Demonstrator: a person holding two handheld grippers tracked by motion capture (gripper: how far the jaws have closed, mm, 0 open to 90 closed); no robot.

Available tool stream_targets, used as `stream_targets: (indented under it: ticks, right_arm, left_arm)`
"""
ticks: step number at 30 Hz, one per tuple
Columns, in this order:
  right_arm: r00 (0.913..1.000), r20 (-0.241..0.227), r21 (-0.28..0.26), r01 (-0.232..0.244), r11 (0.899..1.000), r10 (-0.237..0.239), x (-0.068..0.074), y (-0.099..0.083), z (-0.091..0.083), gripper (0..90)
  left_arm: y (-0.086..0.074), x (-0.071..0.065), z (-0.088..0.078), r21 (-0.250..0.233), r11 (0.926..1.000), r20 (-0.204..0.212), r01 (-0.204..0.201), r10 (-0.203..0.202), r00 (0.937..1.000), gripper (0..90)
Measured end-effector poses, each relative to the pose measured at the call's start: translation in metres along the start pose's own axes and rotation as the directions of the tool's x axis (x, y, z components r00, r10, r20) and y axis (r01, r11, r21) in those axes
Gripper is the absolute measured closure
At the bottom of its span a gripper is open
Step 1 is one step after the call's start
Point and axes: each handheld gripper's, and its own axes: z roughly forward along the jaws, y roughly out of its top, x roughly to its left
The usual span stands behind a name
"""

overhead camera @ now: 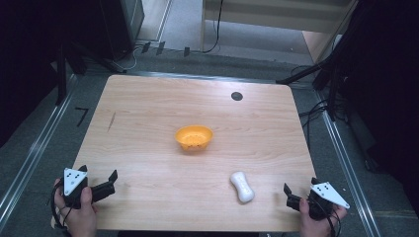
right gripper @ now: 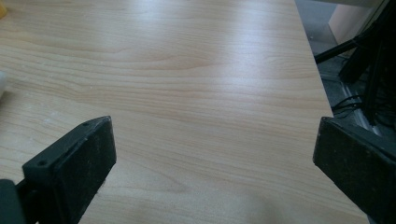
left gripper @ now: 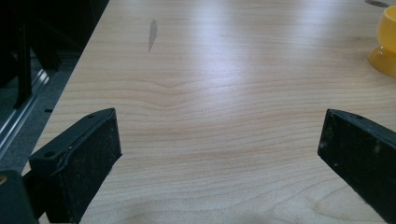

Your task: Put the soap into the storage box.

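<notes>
I hold the left gripper at 8 o'clock on the counter, jaws spread wide over bare wood. The orange bowl stands near the centre. The white bone-shaped object lies at 5 o'clock, near the right gripper, which is also spread and pinching nothing.

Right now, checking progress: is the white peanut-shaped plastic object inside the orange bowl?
No, the white peanut-shaped plastic object lies on the wooden table, apart from the orange bowl.
</notes>
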Motion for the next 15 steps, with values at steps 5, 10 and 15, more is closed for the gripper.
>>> stream_targets:
  ticks: [5, 10, 15]
  right_arm:
    - [0.9995, -0.024, -0.028, 0.019, 0.999, -0.02, 0.0013, -0.0012, -0.0029, 8.0]
    - [0.9964, 0.07, -0.056, 0.052, 0.997, -0.048, 0.0084, -0.0015, -0.0031, 0.0]
    - [0.9993, 0.036, -0.055, 0.007, 0.998, -0.005, 0.0032, -0.0014, -0.0036, 0.0]
  left_arm:
    - [0.0, -0.0015, 0.0006, 0.0, 1.0, -0.008, -0.007, 0.007, 0.9999, 0.0]
    - [0.0003, -0.0029, 0.0012, 0.007, 0.9998, -0.018, -0.019, 0.019, 0.9997, 0.0]
    - [0.0005, -0.0027, 0.0016, 0.011, 0.9997, -0.012, -0.021, 0.021, 0.9997, 0.0]
